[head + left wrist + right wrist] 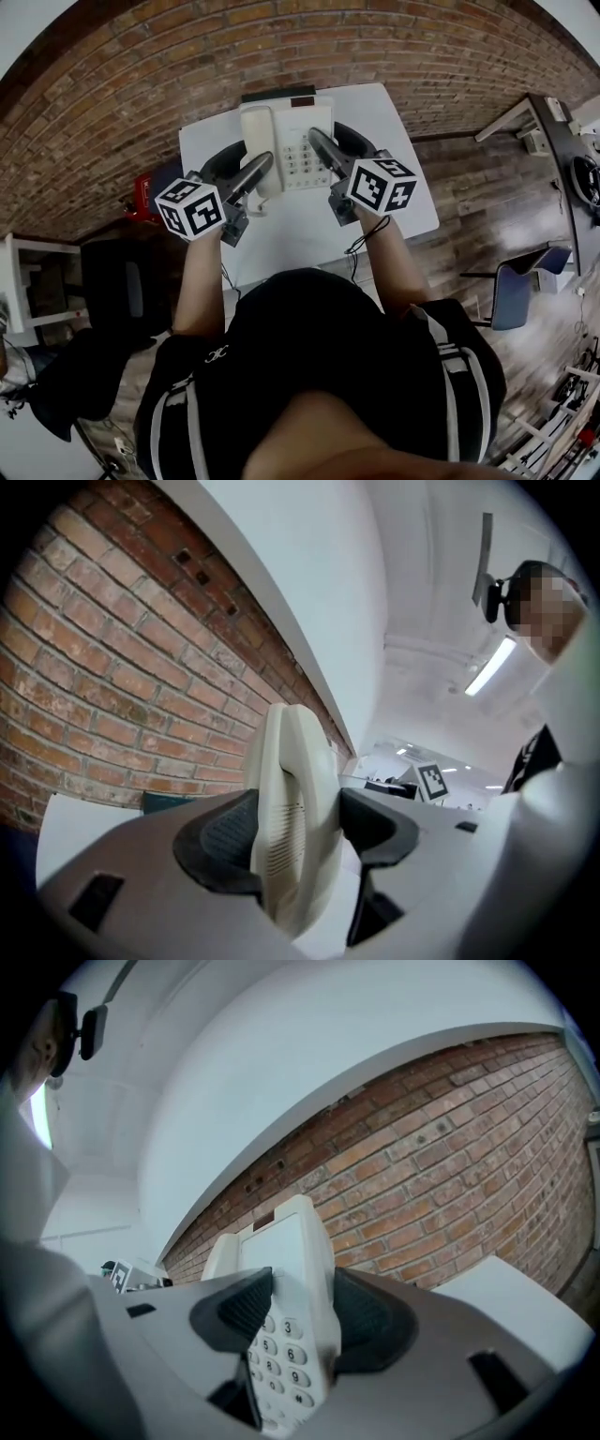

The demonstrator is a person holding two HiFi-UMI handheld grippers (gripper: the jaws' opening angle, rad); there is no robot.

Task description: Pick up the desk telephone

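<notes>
The desk telephone (286, 141) is gripped from two sides over the far part of the white desk (403, 202) and seems to be lifted clear of it. The left tongs (247, 161) are closed on the edge with the handset (286, 799), and the right tongs (334, 141) are closed on the edge beside the keypad (281, 1363). This is probably so that the wide, flat body is carried evenly and cannot tip. Its long axis is directed away from the person, toward the brick wall (141, 84), with the keypad turned upward.
</notes>
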